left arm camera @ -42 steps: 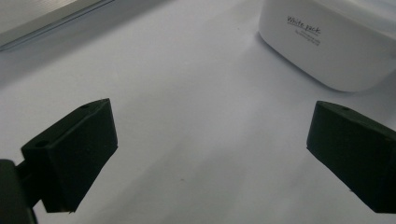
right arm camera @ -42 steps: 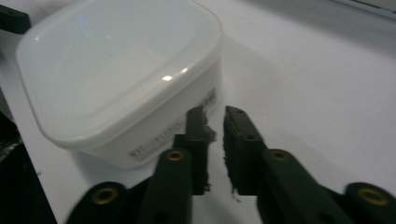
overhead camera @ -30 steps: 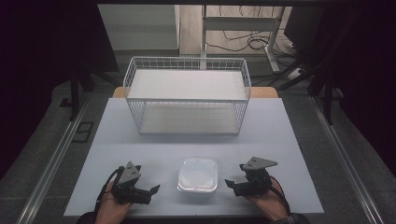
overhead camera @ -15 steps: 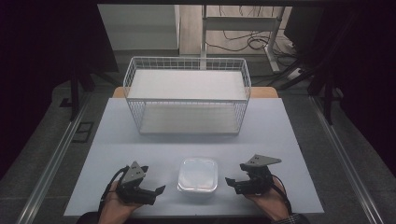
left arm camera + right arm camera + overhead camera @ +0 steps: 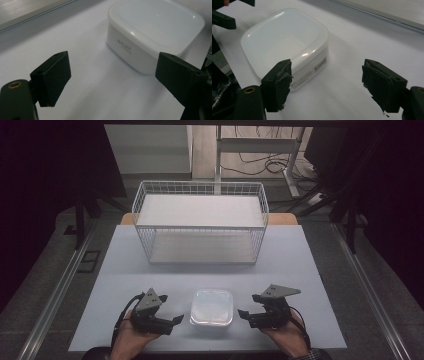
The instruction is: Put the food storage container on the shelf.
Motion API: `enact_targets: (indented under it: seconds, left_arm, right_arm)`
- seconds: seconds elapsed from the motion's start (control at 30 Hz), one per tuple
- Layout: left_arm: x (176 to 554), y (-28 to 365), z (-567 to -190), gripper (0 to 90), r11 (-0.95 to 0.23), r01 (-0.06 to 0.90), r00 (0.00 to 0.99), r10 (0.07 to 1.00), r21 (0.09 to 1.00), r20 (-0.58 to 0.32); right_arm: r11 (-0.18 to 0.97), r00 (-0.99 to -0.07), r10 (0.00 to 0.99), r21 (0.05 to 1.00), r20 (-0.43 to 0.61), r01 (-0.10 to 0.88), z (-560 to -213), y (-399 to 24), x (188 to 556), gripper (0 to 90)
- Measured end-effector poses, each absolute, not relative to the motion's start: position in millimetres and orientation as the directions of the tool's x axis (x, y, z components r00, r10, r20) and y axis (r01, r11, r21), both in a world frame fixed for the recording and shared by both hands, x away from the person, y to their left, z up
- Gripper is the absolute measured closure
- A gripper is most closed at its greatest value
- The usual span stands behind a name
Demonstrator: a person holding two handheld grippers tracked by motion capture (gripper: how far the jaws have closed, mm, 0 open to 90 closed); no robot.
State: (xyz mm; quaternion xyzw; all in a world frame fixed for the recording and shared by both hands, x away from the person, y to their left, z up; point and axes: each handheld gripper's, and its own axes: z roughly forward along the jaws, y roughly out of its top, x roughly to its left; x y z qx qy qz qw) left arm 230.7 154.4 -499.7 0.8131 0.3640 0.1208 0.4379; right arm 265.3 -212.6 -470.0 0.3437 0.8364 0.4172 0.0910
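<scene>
Box (image 5: 212, 306) not gripped yet: my L fingers (image 5: 176, 320) & R fingers (image 5: 243, 312) flank it, open, just been narrowing.

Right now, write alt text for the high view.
A white lidded box sits near the front edge of a pale table, flanked by the left gripper and right gripper, both open and pointing at it without touching. Behind it stands a white wire basket.
</scene>
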Motion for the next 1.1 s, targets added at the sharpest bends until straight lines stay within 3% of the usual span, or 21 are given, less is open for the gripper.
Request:
enact_targets:
  seconds: [0.37,0.7,0.87,0.9,1.07,1.1]
  left_arm:
    - [251.1,130.0,-493.8,10.4,-0.395,0.465,0.747,0.656,0.792,-0.112]
    - [266.5,112.9,-505.7,6.8,-0.364,0.502,0.76,0.619,0.784,-0.199]
    - [265.8,111.8,-508.5,9.8,-0.349,0.524,0.768,0.589,0.777,-0.253]
    - [263.5,110.2,-510.6,11.1,-0.348,0.538,0.78,0.55,0.768,-0.298]
    - [252.8,110.4,-510.0,14.3,-0.348,0.557,0.772,0.552,0.755,-0.315]
    - [248.9,114.1,-509.0,21.0,-0.328,0.581,0.754,0.563,0.745,-0.34]
  right_arm:
    - [0.438,-0.778,0.612,0.758,0.142,0.483,-465.8,-191.6,270.2,23.9]
    - [0.482,-0.791,0.592,0.719,0.153,0.5,-479.3,-168.4,279.8,15.2]
    - [0.486,-0.789,0.584,0.696,0.191,0.528,-485.2,-164.9,279.9,13.4]
    - [0.48,-0.783,0.581,0.684,0.22,0.549,-485.8,-164.3,278.4,15.5]
    - [0.488,-0.776,0.572,0.649,0.267,0.583,-483.8,-166.0,273.6,23.0]
    - [0.469,-0.758,0.583,0.64,0.292,0.608,-481.2,-170.4,272.0,33.1]
